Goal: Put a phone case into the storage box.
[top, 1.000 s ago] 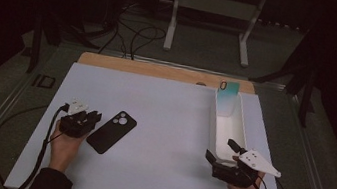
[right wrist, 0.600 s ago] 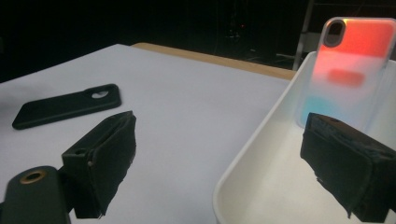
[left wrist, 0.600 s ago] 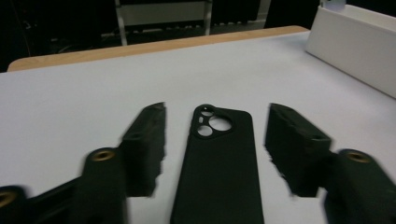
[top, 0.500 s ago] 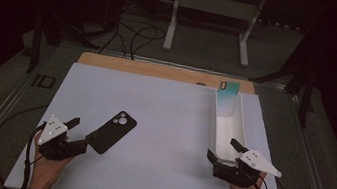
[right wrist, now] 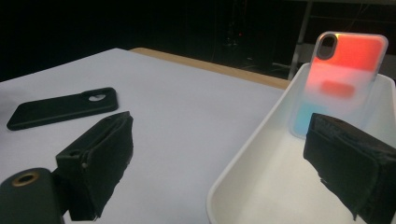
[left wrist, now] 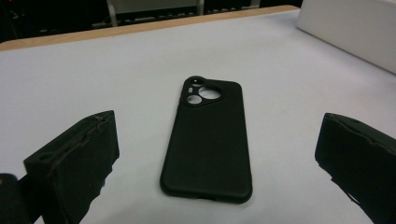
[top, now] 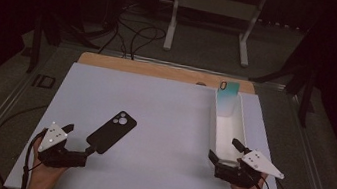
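A black phone case [top: 112, 131] [left wrist: 208, 140] [right wrist: 60, 108] lies flat, camera cut-out away from me, on the white mat [top: 167, 124]. My left gripper [top: 80, 139] [left wrist: 219, 119] sits just short of its near end. Its jaws have just been opening and stand wide, touching nothing, with the case ahead between them. At the right stands a long white tray [top: 243, 128] [right wrist: 247, 144]. A translucent red-to-teal phone case [top: 227, 95] [right wrist: 345, 79] leans upright at its far end. My right gripper [top: 224, 149] [right wrist: 219, 123] is open at the tray's near end, one jaw over the tray and one outside.
A wooden strip [top: 160, 69] edges the far side of the mat. Beyond the table stand a white metal frame [top: 207, 24] and dark cables on the floor. Cables trail from both grippers off the near edge.
My left gripper has drawn back from the black case toward the near left edge and its jaws have spread wide. The case stayed put. The right gripper kept still.
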